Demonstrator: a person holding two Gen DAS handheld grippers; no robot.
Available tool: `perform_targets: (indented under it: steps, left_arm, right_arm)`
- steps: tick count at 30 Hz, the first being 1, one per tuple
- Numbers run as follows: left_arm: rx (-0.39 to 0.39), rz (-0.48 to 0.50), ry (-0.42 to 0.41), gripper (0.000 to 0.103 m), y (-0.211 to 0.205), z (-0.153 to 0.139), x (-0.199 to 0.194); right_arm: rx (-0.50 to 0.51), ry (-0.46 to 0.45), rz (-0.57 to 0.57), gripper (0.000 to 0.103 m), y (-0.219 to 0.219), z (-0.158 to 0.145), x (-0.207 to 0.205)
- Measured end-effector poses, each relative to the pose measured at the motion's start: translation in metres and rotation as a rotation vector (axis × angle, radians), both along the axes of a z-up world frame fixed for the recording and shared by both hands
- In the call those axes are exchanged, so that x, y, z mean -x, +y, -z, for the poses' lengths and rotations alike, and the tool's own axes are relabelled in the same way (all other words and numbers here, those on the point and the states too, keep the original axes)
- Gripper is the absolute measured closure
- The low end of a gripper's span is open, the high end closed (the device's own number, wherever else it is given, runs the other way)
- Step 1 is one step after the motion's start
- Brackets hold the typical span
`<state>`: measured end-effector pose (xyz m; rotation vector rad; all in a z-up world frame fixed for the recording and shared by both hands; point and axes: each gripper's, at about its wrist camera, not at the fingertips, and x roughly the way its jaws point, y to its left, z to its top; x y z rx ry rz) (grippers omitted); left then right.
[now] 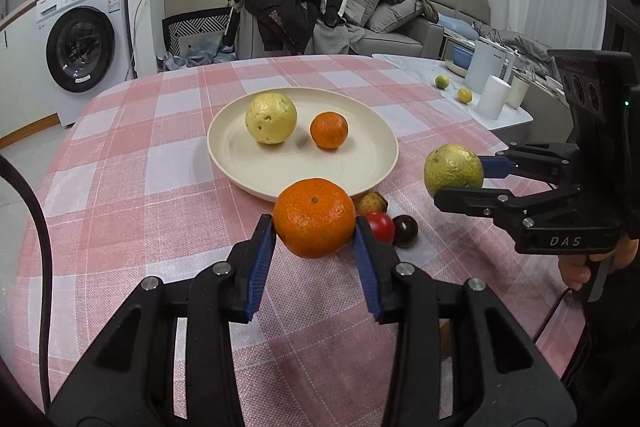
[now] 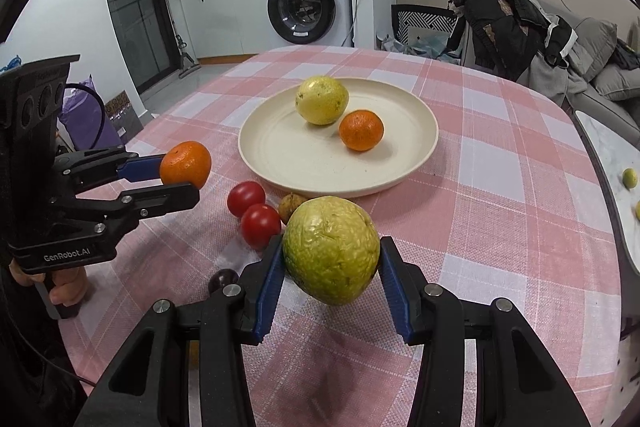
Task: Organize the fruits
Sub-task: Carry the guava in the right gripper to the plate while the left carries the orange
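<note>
Left wrist view
- Left gripper point(image 1: 315, 227): pinches a large orange point(image 1: 314, 217) between its blue pads, held clear above the pink checked tablecloth point(image 1: 132, 155), just in front of the plate.
- Plate point(image 1: 240, 171): cream, round, at the middle of the table; it carries a pale yellow fruit point(image 1: 271, 117) and a small orange point(image 1: 329, 130), side by side and slightly apart.
- Loose fruit: a brownish fruit point(image 1: 372, 203) at the plate's near rim, a red tomato point(image 1: 380, 226) and a dark plum point(image 1: 405, 231) next to it on the cloth.
- Right gripper point(image 1: 460, 183): comes in from the right, clamped on a wrinkled green fruit point(image 1: 453, 170) beside the plate.

Right wrist view
- Right gripper point(image 2: 331, 269): fingers pressed on the wrinkled green fruit point(image 2: 331, 250), lifted off the cloth in front of the plate point(image 2: 272, 163).
- Left gripper point(image 2: 180, 173): at the left, gripping the large orange point(image 2: 185, 164).
- On the cloth: two red tomatoes point(image 2: 246, 198) point(image 2: 260, 225) touching each other, the brownish fruit point(image 2: 291, 207) beside them, the dark plum point(image 2: 222, 279) nearer the camera.
- Background: a washing machine point(image 2: 306, 3) against the far wall.
</note>
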<state>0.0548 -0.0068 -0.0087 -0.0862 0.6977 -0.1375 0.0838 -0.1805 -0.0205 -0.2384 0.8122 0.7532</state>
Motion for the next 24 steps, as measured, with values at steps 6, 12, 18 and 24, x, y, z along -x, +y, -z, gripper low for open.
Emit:
perform_targets:
  steps: [6,12,18,24]
  left_arm:
    - [0.002,-0.013,-0.017,0.067,0.003,-0.007,-0.006]
    - [0.006,-0.028,-0.025,0.067,0.007,-0.011,-0.015]
    - [-0.003,-0.046,-0.047,0.067,0.010,-0.018,-0.023]
    - [-0.015,-0.070,-0.065,0.067,0.013,-0.021,-0.035]
  right_arm:
    - [-0.041,-0.029,0.010,0.056,0.000,-0.012,-0.002]
    - [-0.057,-0.044,0.025,0.056,0.001,-0.022,-0.008]
    - [-0.080,-0.046,0.042,0.056,0.000,-0.029,-0.018]
    - [-0.118,-0.081,0.074,0.055,-0.003,-0.039,-0.027]
